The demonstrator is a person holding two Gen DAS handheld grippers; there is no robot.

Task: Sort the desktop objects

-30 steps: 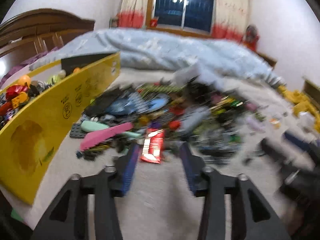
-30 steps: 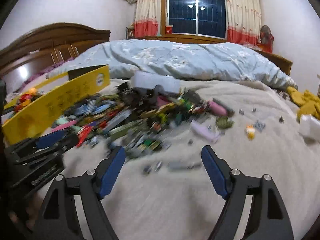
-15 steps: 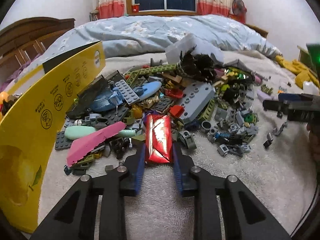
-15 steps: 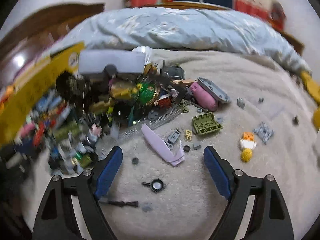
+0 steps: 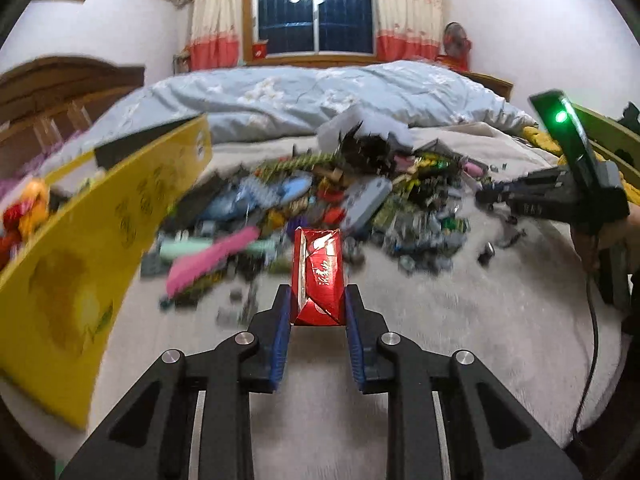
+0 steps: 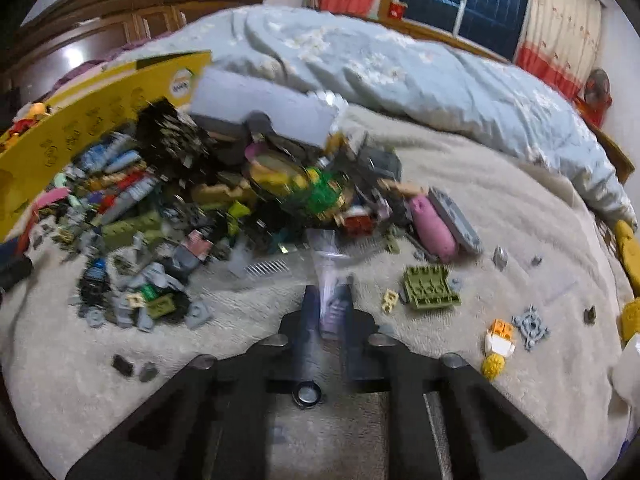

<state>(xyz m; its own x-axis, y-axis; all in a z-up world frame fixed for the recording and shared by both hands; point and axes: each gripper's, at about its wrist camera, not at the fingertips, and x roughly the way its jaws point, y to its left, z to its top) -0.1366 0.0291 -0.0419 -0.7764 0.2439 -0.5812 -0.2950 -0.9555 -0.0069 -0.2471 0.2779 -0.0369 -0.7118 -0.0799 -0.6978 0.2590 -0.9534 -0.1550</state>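
sorting barely begun, by the look of it. left of the brick pile (image 5: 320,200), a yellow box (image 5: 80,260) with a few bright toys (image 5: 24,212) already inside, its near wall touching the pile's left edge. at the pile's near edge, left gripper (image 5: 318,300) clamped on a red foil wrapper (image 5: 318,276), raised clear of the blanket (image 5: 460,340), probably headed for the box. pile itself mostly untouched, heaped thick. right of the pile, right gripper (image 6: 328,312) pinched on a pale lilac curved piece (image 6: 330,280), blurred. further right of the pile, loose strays: olive plate (image 6: 430,290), grey ring piece (image 6: 531,326), small orange-and-white figure (image 6: 498,338). nearly everything left to sort.
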